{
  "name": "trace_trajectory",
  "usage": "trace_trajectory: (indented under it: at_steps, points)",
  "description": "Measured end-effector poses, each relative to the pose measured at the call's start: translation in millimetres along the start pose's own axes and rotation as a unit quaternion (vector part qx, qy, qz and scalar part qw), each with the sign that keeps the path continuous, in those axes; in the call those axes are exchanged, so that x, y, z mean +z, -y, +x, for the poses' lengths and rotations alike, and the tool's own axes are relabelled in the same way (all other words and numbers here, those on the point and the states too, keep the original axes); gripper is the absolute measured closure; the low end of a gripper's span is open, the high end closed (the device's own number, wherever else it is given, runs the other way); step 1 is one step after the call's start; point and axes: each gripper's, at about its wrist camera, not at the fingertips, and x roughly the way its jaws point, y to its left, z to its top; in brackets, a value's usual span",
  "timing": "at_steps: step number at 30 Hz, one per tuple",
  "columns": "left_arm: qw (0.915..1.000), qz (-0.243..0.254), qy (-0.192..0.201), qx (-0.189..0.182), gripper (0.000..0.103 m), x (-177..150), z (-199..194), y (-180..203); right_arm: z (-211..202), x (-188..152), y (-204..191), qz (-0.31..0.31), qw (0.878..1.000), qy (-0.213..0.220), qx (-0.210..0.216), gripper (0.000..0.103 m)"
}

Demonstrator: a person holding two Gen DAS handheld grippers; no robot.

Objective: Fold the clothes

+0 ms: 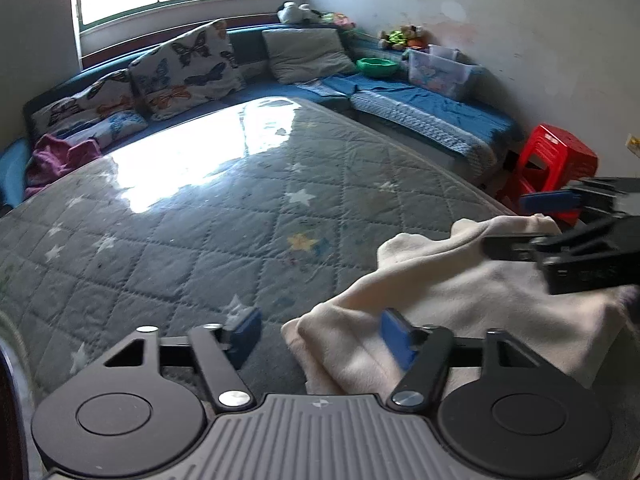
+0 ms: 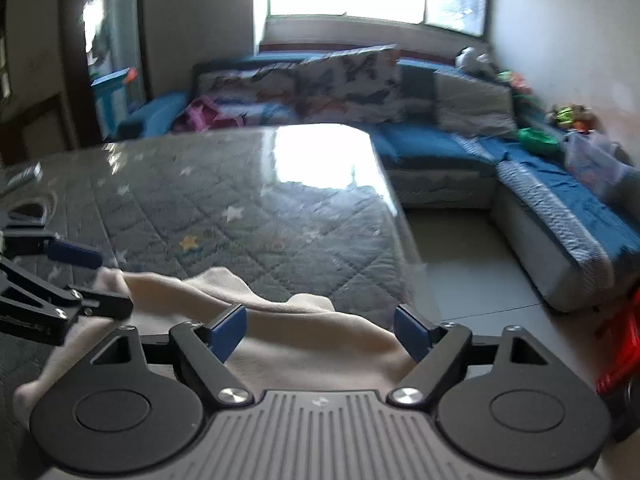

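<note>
Two grippers, both with jaws spread apart and nothing between them. Left gripper [image 1: 320, 338] hangs low over the near edge of the quilted table cover [image 1: 240, 220]; its right blue pad sits over the cream garment [image 1: 460, 300], the left pad over bare quilt, so it frames the cloth's left corner w/o pinching it. Right gripper [image 2: 320, 332] is above the same garment [image 2: 300, 344], near the table's right corner; cloth lies under and between its fingers but is not clamped. Garment is bunched in a low heap at the near-right part of the table, partly folded over itself, edges not aligned. I judge the task is at early stage: the piece needs spreading flat first, and both claws are prob. placed wide like this to take two corners at once. Risk: soft, thick fabric, a pinch may catch 2 layers instead of 1. Behind, the blue sofa [image 1: 420, 108] w/ butterfly cushions [image 1: 188, 68], and a red stool [image 1: 556, 160] by the wall. Right view is blurred a bit.
</note>
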Motion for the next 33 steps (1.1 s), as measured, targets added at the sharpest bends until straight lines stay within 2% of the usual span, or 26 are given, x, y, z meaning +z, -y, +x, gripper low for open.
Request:
trace_trajectory:
  at_steps: [1, 2, 3, 4, 6, 7, 10, 11, 14, 17, 21, 24, 26, 29, 33]
  points:
    - [1.0, 0.001, -0.002, -0.007, 0.056, 1, 1, 0, 7, 1, 1, -0.004, 1.0, -0.011, 0.007, 0.032]
    - [1.0, 0.002, 0.0, -0.007, 0.057, 1, 2, -1, 13, 1, 2, -0.007, 1.0, -0.023, 0.014, 0.037]
    - [1.0, 0.002, 0.002, -0.008, 0.065, 1, 3, -1, 16, 0, 2, -0.01, 0.999, -0.03, 0.023, 0.037]
    - [0.9999, 0.004, 0.006, -0.008, 0.075, 1, 3, -2, 17, 0, 2, -0.011, 0.999, -0.028, 0.028, 0.042]
    - [0.9999, 0.003, 0.013, -0.009, 0.084, 2, 1, -3, 16, 1, 2, -0.011, 0.999, -0.027, 0.036, 0.053]
    - [0.9998, 0.003, 0.018, -0.009, 0.088, 4, -2, -3, 14, 2, 1, -0.009, 0.999, -0.025, 0.034, 0.063]
    - [0.9994, 0.006, 0.033, -0.01, 0.09, 7, -10, -3, 7, 7, 0, -0.01, 0.999, -0.014, 0.039, 0.088]
    - [0.9992, 0.006, 0.038, -0.01, 0.09, 8, -12, -4, 4, 9, -2, -0.012, 0.999, -0.008, 0.039, 0.09]
    - [0.9978, -0.001, 0.066, -0.001, 0.09, 16, -30, -9, -15, 20, -12, -0.025, 0.999, 0.033, 0.029, 0.092]
    - [0.9946, -0.012, 0.103, 0.011, 0.091, 30, -57, -19, -42, 41, -22, -0.022, 0.994, 0.096, 0.035, 0.092]
    - [0.9842, -0.025, 0.174, 0.026, 0.091, 48, -112, -34, -85, 63, -39, -0.024, 0.982, 0.182, 0.054, 0.092]
    - [0.9771, -0.021, 0.21, 0.029, 0.091, 47, -153, -44, -116, 70, -55, -0.041, 0.971, 0.225, 0.074, 0.092]
    - [0.9764, -0.017, 0.213, 0.028, 0.09, 37, -169, -47, -129, 64, -65, -0.054, 0.967, 0.232, 0.087, 0.092]
    - [0.9811, -0.016, 0.191, 0.023, 0.09, 15, -179, -51, -139, 46, -76, -0.06, 0.968, 0.218, 0.107, 0.092]
    - [0.9884, -0.027, 0.148, 0.017, 0.086, -21, -177, -56, -139, 8, -94, -0.07, 0.976, 0.167, 0.122, 0.089]
